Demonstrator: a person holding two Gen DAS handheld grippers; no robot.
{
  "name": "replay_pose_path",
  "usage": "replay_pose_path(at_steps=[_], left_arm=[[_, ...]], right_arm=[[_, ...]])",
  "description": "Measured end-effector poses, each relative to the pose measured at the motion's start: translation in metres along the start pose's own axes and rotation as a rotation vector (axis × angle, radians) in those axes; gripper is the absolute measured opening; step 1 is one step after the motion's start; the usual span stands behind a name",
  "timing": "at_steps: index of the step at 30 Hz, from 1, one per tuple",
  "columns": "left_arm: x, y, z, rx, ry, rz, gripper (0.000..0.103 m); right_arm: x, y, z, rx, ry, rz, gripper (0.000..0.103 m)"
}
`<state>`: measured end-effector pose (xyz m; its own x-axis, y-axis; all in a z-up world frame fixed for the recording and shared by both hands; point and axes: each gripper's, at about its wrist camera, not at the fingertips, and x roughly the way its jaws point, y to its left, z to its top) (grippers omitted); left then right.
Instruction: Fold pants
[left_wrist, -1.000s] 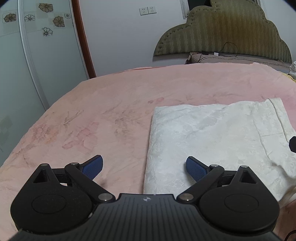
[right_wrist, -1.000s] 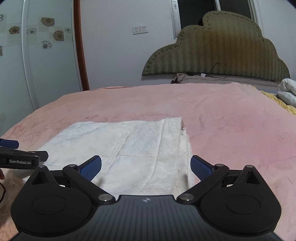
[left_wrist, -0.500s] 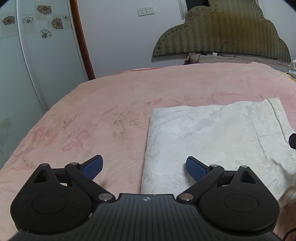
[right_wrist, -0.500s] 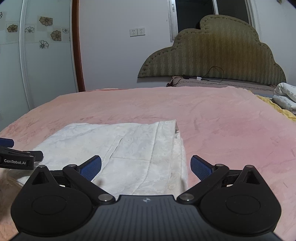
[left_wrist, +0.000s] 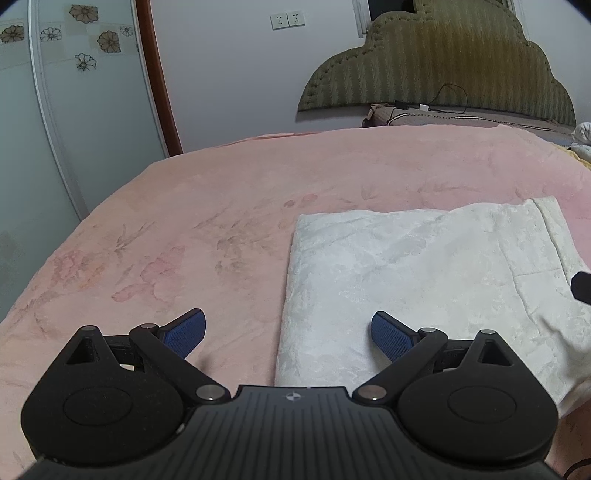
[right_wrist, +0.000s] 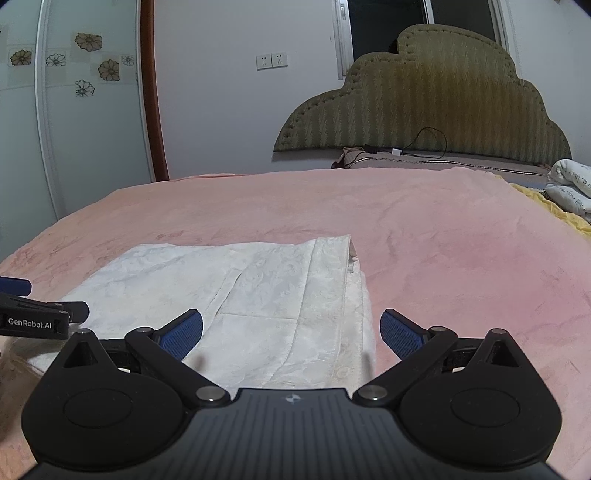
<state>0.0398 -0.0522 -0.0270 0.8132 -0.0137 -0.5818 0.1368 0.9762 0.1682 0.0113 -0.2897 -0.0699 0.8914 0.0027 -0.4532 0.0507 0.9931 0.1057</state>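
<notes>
White patterned pants (left_wrist: 417, 273) lie folded into a flat rectangle on the pink bedspread (left_wrist: 207, 206). My left gripper (left_wrist: 288, 332) hangs open over the near left corner of the pants, with nothing between its blue pads. In the right wrist view the same pants (right_wrist: 258, 288) show their waistband edge on the right. There my right gripper (right_wrist: 291, 334) is open above the near right end of the fabric and holds nothing. The left gripper (right_wrist: 33, 314) shows at that view's left edge.
An olive padded headboard (right_wrist: 424, 110) stands at the far end, with a cable and pillow below it. Folded bedding (right_wrist: 569, 184) lies at the far right. A wardrobe door with flower stickers (left_wrist: 74, 92) rises on the left. The bed's left edge curves away near it.
Both views have risen and drawn back slightly from the pants. The pants lie as before, and both grippers stay open.
</notes>
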Motion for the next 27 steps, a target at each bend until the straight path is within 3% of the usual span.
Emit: replay_pose_path(at_steps=[6, 10, 16, 21, 27], left_arm=[[0.003, 0.003, -0.001, -0.032, 0.005, -0.018, 0.098], [0.003, 0.003, 0.0, -0.033, 0.01, -0.027, 0.098], [0.017, 0.022, 0.009, -0.046, 0.035, -0.091, 0.098], [0.039, 0.046, 0.019, -0.08, 0.103, -0.293, 0.097], [0.084, 0.075, 0.023, -0.164, 0.228, -0.495, 0.096]], right_arm=[[0.014, 0.007, -0.004, 0.009, 0.034, 0.007, 0.103], [0.013, 0.019, 0.0, -0.05, 0.011, 0.014, 0.103], [0.028, -0.014, 0.007, 0.016, 0.055, 0.019, 0.103], [0.047, -0.041, 0.001, 0.069, 0.178, 0.117, 0.103], [0.068, -0.068, 0.001, 0.154, 0.235, 0.271, 0.099]])
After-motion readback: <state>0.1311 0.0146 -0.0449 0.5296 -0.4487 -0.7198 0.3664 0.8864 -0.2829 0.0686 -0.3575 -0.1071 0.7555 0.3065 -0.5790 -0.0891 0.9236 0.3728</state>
